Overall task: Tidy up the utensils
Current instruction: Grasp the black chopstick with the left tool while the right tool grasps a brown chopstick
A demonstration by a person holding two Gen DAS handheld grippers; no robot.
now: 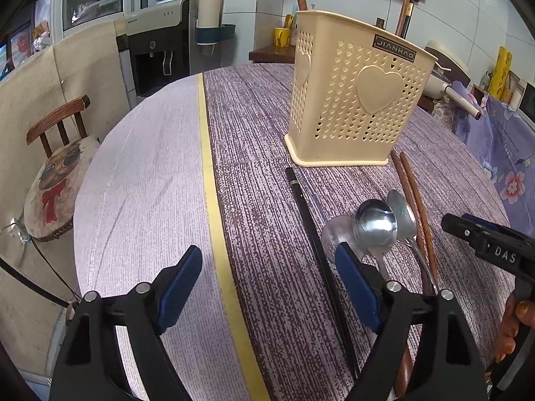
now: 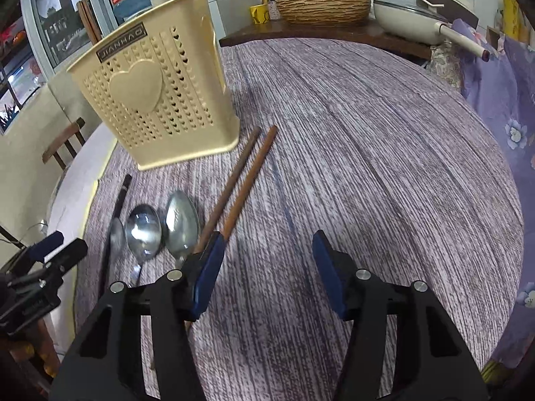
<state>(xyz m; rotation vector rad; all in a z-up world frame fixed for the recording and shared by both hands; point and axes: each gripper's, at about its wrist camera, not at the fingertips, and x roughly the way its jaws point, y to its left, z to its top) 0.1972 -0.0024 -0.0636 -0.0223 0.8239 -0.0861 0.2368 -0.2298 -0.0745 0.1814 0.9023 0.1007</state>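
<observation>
Left wrist view: a round table under a purple-grey cloth fills the frame, with a cream perforated utensil holder standing upright at one o'clock, some chopsticks already inside. Below it, at three to four o'clock, the loose pieces lie flat on the cloth: a black chopstick, a pair of brown chopsticks and three steel spoons overlapping bowl to bowl. The left gripper hovers at six o'clock, fingers wide apart and empty, one pad just above the spoons. In the right wrist view the right gripper also has its fingers spread, gripping nothing, beside the brown chopsticks. The spoons look light, rigid and slippery; a pinch across the narrow handle seems safest. The chopsticks, thin and stiff, probably suit a grip near mid-length.
</observation>
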